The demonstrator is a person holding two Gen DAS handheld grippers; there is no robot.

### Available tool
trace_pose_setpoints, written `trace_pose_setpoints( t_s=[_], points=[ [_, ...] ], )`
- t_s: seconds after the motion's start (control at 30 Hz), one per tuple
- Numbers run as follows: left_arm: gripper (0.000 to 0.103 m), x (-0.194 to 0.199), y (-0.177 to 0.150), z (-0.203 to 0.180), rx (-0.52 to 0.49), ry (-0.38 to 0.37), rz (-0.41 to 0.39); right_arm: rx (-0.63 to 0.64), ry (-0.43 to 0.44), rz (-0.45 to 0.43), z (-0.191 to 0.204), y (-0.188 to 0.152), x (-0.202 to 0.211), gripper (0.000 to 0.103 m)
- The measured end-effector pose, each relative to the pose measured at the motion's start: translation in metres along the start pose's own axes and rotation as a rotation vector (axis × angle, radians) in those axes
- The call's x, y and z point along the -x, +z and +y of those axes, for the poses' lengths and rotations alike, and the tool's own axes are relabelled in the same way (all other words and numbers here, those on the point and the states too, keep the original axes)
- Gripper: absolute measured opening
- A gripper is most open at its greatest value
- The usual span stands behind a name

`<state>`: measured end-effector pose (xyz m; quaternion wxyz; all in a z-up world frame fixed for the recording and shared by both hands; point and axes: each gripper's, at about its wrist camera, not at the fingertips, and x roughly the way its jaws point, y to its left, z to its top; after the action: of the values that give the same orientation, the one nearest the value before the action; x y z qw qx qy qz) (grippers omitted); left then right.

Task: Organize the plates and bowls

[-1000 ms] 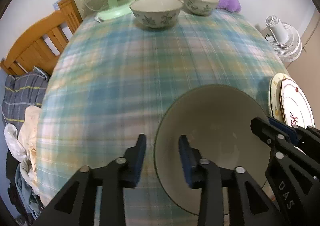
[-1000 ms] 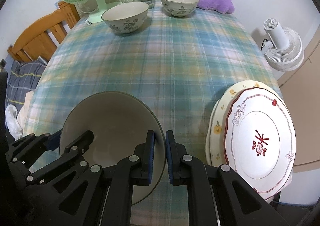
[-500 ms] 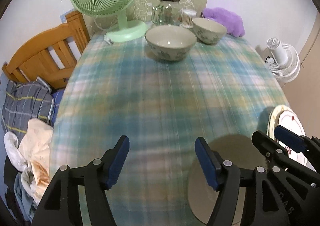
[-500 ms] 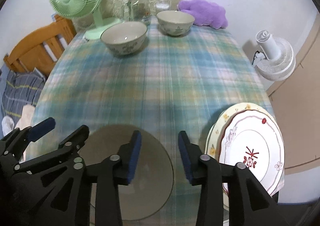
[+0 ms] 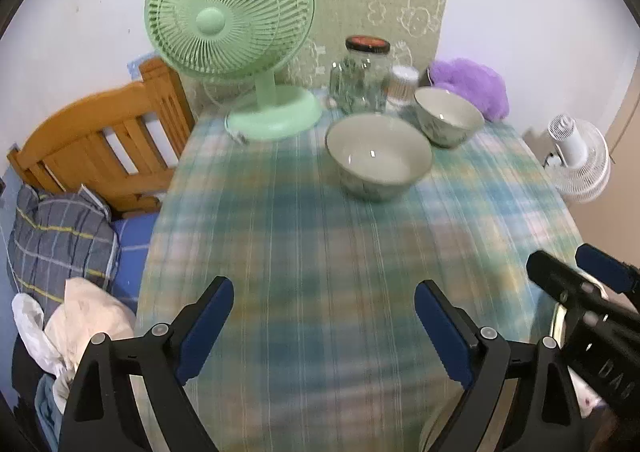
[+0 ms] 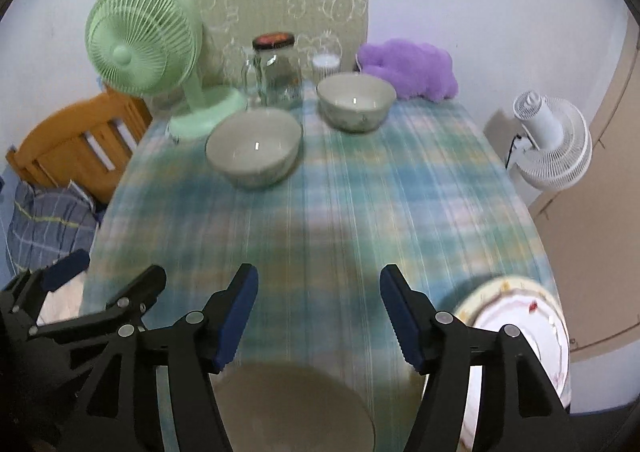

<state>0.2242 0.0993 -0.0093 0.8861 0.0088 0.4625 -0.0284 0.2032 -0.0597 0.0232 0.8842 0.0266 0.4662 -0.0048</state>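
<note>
While both grippers (image 5: 324,316) (image 6: 319,310) gape empty, 2 bowls (image 6: 253,147) (image 6: 356,101) sit on the plaid tablecloth (image 6: 360,192).

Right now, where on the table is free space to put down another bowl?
The middle of the checked cloth is bare, between the two far bowls and the near bowl. The far edge is crowded: green fan, glass jar. The near right corner holds stacked plates.

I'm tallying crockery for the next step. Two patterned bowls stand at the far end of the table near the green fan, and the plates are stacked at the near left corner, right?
Not quite. The two patterned bowls do stand near the green fan, but the stacked plates sit at the near right corner, as the right wrist view shows.
</note>
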Motion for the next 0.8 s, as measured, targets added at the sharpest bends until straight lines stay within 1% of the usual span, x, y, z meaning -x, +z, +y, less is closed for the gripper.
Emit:
trace_pose_setpoints(
  t_s=[0.13,0.23,0.37,0.47,0.6,0.7,0.8],
  points=[
    [0.093,-0.004,0.017,-0.006,0.026,0.008,-0.008,-0.018,0.057,-0.036,-0.005,0.027,-0.008,0.067],
    [0.092,-0.010,0.030,-0.013,0.054,0.021,-0.017,0.015,0.076,-0.049,-0.003,0.046,-0.018,0.067],
    [0.091,-0.021,0.048,-0.022,0.088,0.056,-0.039,0.052,0.112,-0.041,-0.002,0.071,-0.037,0.067],
    [0.089,-0.033,0.062,-0.027,0.103,0.098,-0.049,0.054,0.134,-0.021,-0.007,0.088,-0.054,0.067],
    [0.087,-0.051,0.078,-0.028,0.155,0.159,-0.058,0.077,0.154,-0.028,-0.009,0.111,-0.077,0.067],
    [0.083,-0.068,0.089,-0.027,0.189,0.159,-0.050,0.096,0.159,-0.036,-0.005,0.124,-0.093,0.067],
    [0.082,-0.081,0.098,-0.025,0.192,0.183,-0.044,0.106,0.178,-0.031,0.000,0.136,-0.109,0.067]
  ],
)
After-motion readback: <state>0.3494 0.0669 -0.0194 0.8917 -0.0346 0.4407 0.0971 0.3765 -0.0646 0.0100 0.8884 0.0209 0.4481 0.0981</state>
